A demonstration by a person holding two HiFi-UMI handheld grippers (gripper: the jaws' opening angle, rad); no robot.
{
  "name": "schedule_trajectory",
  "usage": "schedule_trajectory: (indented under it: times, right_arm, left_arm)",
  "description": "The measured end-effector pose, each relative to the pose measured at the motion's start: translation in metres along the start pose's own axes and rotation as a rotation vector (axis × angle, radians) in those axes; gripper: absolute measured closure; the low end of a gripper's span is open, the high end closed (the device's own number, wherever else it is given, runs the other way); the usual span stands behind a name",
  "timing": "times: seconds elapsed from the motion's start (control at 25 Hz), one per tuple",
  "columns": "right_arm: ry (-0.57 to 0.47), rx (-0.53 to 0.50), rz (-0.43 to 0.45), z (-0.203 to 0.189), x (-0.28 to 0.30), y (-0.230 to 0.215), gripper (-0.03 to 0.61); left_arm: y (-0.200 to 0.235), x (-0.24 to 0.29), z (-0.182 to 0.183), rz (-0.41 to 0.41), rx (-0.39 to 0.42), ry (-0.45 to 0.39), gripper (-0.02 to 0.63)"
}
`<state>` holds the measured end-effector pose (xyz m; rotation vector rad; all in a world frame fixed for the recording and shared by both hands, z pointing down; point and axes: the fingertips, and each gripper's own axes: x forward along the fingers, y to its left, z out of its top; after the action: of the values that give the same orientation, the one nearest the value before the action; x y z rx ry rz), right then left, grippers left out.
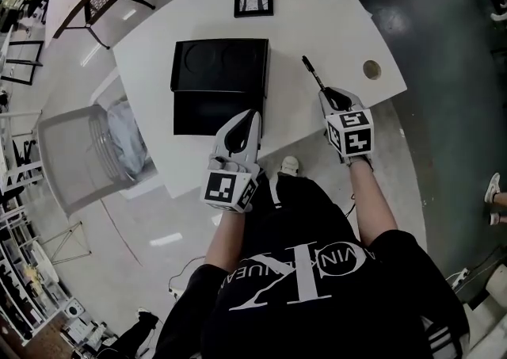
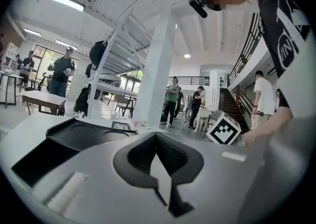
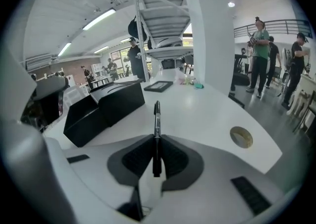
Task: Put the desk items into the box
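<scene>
The right gripper (image 3: 156, 157) has its jaws clamped on a black pen (image 3: 156, 119) that juts straight ahead of them; the black box (image 3: 101, 105) sits ahead and to their left, so I would carry the pen level leftward over the box and let go low inside it; the left gripper (image 2: 159, 141) has its jaws together on nothing, box ahead-left; white table (image 3: 207, 112); open hall, people standing beyond.
</scene>
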<state>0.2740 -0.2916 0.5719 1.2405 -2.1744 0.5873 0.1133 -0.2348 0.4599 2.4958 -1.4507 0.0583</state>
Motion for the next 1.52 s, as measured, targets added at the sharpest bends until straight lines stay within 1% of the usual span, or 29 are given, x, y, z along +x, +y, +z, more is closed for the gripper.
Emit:
schedule_trajectory:
  times: [0.28, 0.48, 0.64, 0.8, 1.24, 1.52]
  right_arm:
    - [-0.072, 0.002, 0.021, 0.028, -0.012, 0.026, 0.522]
    - [-0.109, -0.005, 0.054, 0.05, -0.015, 0.054, 0.522]
    - [-0.133, -0.022, 0.075, 0.067, -0.017, 0.073, 0.522]
    - [-0.151, -0.04, 0.115, 0.083, -0.015, 0.094, 0.522]
    - [-0.156, -0.109, 0.24, 0.106, -0.002, 0.155, 0.522]
    - [-0.133, -0.188, 0.335, 0.111, 0.003, 0.189, 0.522]
  left_arm:
    - [0.025, -0.022, 0.013, 0.036, -0.002, -0.028, 0.604]
    - [0.051, -0.036, 0.022, 0.067, -0.005, -0.049, 0.604]
    - [0.068, -0.042, 0.025, 0.069, 0.0, -0.053, 0.604]
    - [0.085, -0.047, 0.033, 0.085, -0.005, -0.067, 0.604]
    - [0.13, -0.069, 0.045, 0.153, -0.005, -0.086, 0.604]
    - [0.15, -0.082, 0.047, 0.186, -0.018, -0.098, 0.604]
